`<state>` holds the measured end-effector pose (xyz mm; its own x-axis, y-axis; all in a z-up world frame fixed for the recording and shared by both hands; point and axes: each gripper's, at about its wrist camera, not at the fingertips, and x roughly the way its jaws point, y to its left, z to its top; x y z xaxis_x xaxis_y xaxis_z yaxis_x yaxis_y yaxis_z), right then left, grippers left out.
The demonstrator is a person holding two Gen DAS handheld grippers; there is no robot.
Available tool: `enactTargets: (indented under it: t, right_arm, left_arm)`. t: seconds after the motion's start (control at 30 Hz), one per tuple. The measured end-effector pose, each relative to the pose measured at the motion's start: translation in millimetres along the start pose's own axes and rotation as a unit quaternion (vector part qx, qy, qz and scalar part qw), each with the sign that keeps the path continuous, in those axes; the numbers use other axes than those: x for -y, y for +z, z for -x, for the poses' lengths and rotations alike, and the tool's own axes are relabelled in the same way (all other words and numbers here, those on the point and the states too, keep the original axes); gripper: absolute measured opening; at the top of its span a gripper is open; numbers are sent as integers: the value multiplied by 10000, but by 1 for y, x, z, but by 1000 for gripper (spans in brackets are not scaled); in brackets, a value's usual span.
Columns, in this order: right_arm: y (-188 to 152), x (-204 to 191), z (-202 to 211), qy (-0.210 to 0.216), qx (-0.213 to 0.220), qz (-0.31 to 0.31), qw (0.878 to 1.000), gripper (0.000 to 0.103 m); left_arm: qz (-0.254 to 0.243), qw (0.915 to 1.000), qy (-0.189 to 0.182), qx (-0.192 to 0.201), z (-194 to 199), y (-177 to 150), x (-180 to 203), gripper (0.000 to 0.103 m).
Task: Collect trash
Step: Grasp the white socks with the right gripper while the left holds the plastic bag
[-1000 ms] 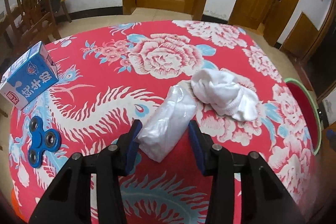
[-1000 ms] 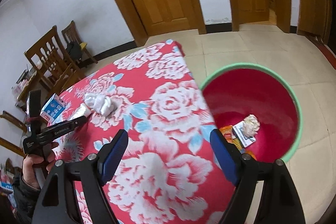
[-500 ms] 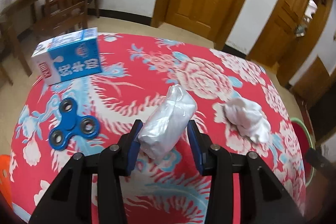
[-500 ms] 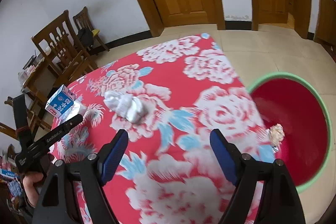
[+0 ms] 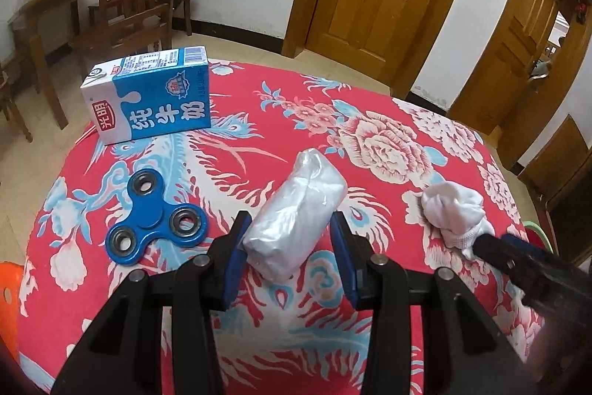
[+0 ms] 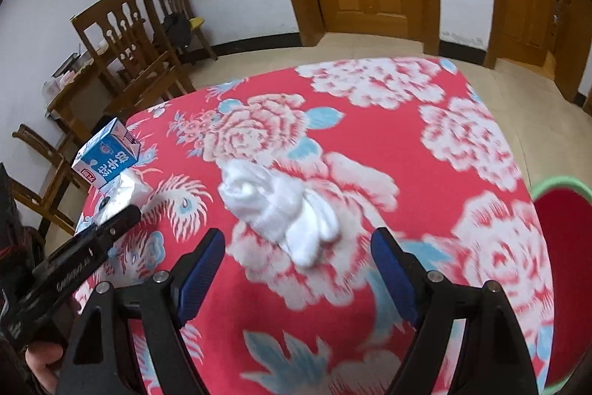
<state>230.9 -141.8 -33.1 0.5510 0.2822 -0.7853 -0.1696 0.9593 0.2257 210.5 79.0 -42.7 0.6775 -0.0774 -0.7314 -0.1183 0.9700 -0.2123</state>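
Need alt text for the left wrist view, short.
The left tool grips a crumpled clear plastic bag above a red floral tablecloth. A blue fidget spinner and blue-and-white milk carton lie left, a white cloth wad right.

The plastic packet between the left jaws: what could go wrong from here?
1. The plastic packet is smooth and only its near end sits between the jaws of the left gripper; it may slip out when carried.
2. The right gripper is reaching for the white cloth close by, so the two grippers could bump.
3. The red basin stands past the table edge; a release too early would drop the packet on the tablecloth.
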Motion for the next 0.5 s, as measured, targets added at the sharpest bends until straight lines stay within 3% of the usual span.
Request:
enactTargets:
  t: [0.17, 0.3, 0.5]
  right_arm:
    - [9, -8, -14, 10, -14, 208, 9998, 81]
    - [8, -13, -27, 22, -180, 218, 9996, 53]
    - [4, -13, -28, 103, -166, 101, 9998, 35]
  left_arm:
    - [15, 10000, -37, -43, -2, -1, -1, 44]
    - [35, 9999, -85, -66, -2, -1, -2, 44]
    - [17, 9999, -117, -43, -1, -1, 0, 44]
